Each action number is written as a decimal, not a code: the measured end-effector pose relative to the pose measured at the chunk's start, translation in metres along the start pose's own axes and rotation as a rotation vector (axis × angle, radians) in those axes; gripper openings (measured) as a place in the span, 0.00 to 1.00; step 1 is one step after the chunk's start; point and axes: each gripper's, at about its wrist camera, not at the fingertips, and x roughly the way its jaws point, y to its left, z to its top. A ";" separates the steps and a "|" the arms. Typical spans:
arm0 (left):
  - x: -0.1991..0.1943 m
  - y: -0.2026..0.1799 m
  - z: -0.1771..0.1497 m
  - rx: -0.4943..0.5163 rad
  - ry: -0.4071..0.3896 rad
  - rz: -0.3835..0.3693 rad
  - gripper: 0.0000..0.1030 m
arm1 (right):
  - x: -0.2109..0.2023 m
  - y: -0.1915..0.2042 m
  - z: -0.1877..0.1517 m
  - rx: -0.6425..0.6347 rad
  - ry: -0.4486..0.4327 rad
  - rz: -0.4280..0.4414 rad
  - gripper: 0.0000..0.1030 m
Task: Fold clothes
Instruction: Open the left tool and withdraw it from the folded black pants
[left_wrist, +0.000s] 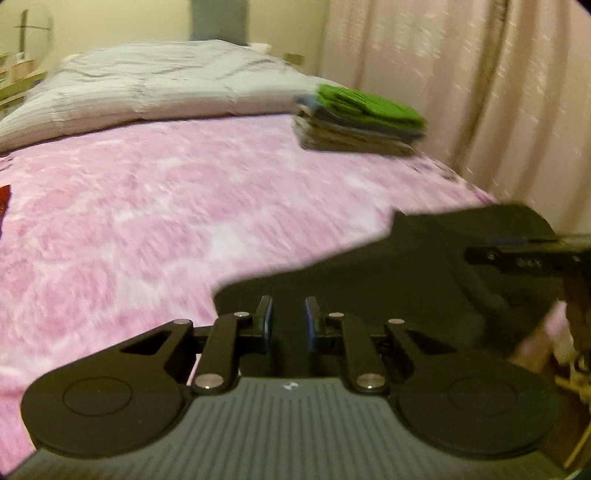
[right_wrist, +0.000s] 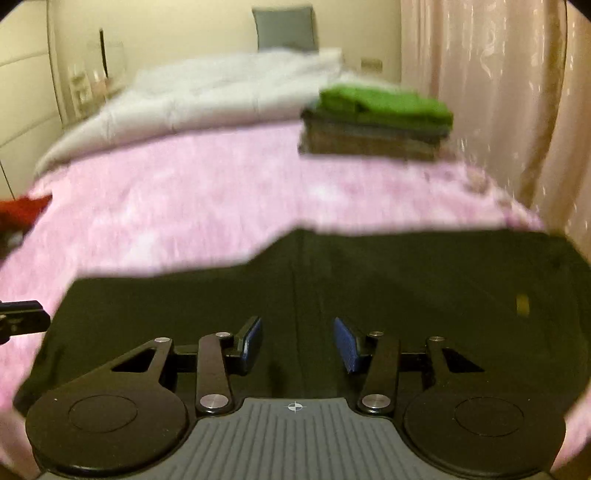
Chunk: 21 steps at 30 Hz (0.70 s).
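Note:
A black garment (left_wrist: 424, 273) lies spread on the pink bedspread (left_wrist: 147, 221) near the bed's front right edge. My left gripper (left_wrist: 288, 321) has its blue pads close together, with the black cloth between them at the garment's left edge. In the right wrist view the same black garment (right_wrist: 332, 280) fills the foreground. My right gripper (right_wrist: 299, 343) hovers over it with its jaws wide apart and nothing pinched. A part of the right gripper (left_wrist: 517, 254) shows over the garment in the left wrist view. The tip of the left gripper (right_wrist: 22, 317) shows at the left edge of the right wrist view.
A stack of folded clothes (right_wrist: 380, 122) with a green piece on top sits at the far right of the bed. A grey duvet (right_wrist: 221, 92) lies across the head end. A pale curtain (left_wrist: 480, 92) hangs close on the right. Something red (right_wrist: 22, 210) lies at the left edge.

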 end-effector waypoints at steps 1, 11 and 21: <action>0.007 0.001 0.007 -0.010 -0.002 -0.002 0.13 | 0.006 0.000 0.008 -0.003 -0.017 0.007 0.46; 0.064 -0.015 -0.003 0.036 0.111 0.056 0.14 | 0.068 -0.020 0.002 0.003 0.113 -0.018 0.46; -0.002 -0.051 -0.046 -0.076 0.131 0.033 0.15 | -0.008 -0.015 -0.048 -0.006 0.086 0.001 0.46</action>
